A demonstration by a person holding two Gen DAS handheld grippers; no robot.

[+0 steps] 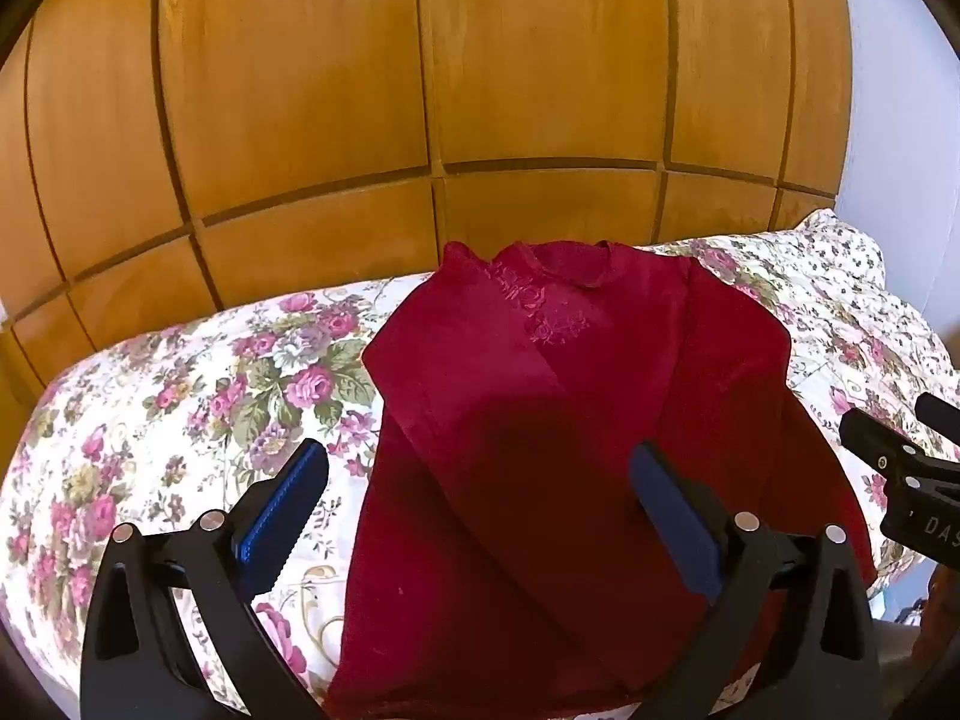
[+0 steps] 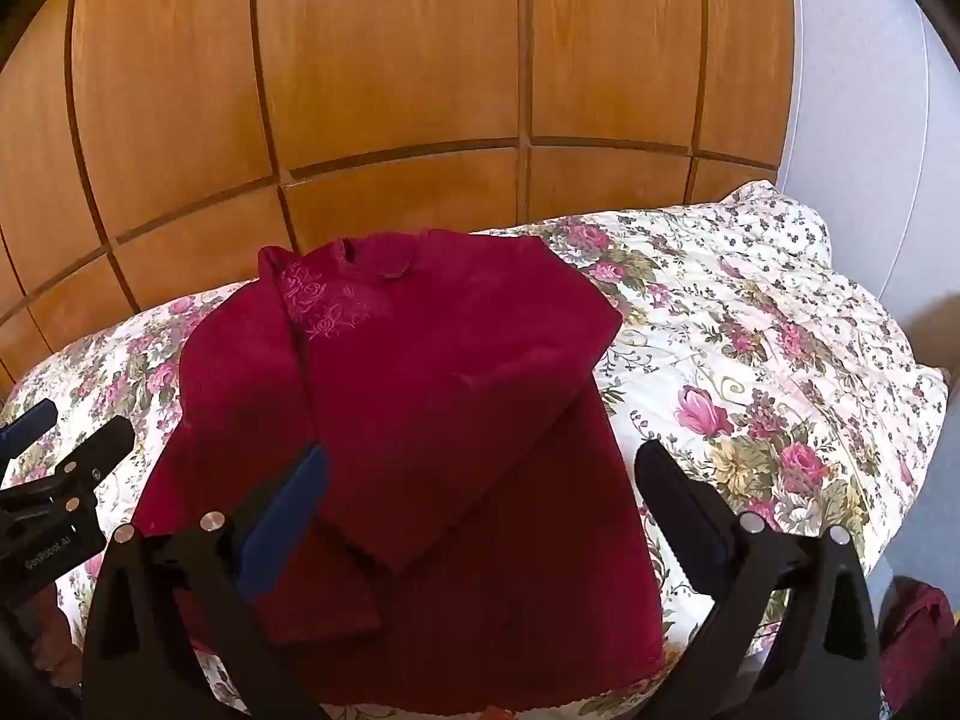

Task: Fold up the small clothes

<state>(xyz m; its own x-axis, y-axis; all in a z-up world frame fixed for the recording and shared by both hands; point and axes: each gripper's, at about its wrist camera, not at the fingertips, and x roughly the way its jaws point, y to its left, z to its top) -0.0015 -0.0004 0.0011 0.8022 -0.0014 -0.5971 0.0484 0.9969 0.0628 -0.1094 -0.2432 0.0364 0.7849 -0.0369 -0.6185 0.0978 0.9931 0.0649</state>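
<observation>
Your left tool (image 1: 480, 516) is spread wide with nothing between its blue pads (image 1: 282, 510); it hangs over the near part of the red garment (image 1: 540, 450), angled down toward it and not touching it. In this view one finger sits over the flowered bedspread (image 1: 180, 390) at the garment's left edge, and the other sits over the red cloth itself.

Your right tool (image 2: 480, 516) is just as widely released and empty. One of its fingers is over the cloth and the other lies past the garment's right edge, over the bedspread. Each tool shows at the edge of the other's view, so they are side by side and apart.

The garment lies on the bed with its neckline (image 2: 384, 258) at the far end, near the wooden panelled wall (image 2: 390, 90). Pink rose embroidery (image 2: 324, 300) sits beside the neck. Both sleeves are already folded in across the front, with the upper one (image 2: 480, 420) running diagonally toward you. The hem reaches the near edge of the bed.

More dark red cloth (image 2: 918, 642) lies off the bed at the lower right of the right wrist view.
</observation>
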